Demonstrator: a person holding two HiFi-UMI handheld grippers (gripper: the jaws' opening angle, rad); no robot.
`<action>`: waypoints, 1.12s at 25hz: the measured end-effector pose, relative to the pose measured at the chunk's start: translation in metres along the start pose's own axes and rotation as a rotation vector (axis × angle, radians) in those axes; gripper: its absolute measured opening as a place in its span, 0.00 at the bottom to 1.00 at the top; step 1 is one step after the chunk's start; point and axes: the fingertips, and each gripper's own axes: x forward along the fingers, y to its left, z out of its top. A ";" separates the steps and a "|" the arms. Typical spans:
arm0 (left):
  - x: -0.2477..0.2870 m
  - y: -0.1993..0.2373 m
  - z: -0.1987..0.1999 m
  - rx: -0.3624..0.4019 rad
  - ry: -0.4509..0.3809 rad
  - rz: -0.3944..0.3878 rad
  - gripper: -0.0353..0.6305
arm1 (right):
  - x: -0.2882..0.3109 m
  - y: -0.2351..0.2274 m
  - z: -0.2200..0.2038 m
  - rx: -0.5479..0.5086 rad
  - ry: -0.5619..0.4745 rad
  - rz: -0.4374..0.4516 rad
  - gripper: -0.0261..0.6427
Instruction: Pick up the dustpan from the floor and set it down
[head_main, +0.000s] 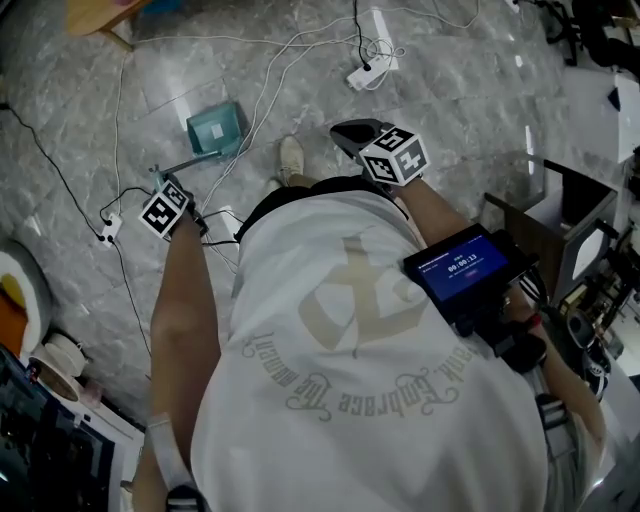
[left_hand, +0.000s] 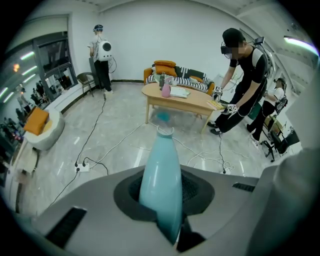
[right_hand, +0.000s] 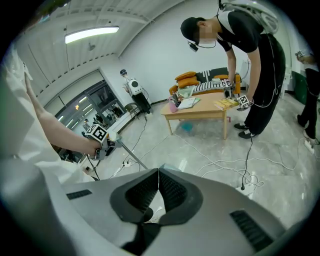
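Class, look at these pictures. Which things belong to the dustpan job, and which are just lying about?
Belong to the job:
- dustpan, gripped by the left hand-held gripper
- right hand-held gripper, shut and empty

Just lying about:
- power strip on the floor
- wooden table
- sofa behind the table

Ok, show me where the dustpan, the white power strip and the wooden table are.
dustpan (head_main: 214, 127): head view, on its teal pan.
white power strip (head_main: 360, 76): head view, middle of its body.
wooden table (left_hand: 191, 101): left gripper view, bare tabletop near the front edge.
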 end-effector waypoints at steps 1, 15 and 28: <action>0.003 0.002 0.001 -0.008 -0.004 0.008 0.15 | -0.001 -0.001 -0.001 0.004 0.002 -0.005 0.07; 0.019 0.030 -0.062 -0.076 0.144 0.100 0.15 | -0.010 -0.010 -0.012 -0.005 0.044 -0.035 0.07; -0.024 0.020 -0.073 0.014 0.186 -0.016 0.35 | 0.010 0.012 0.009 -0.037 0.007 0.052 0.07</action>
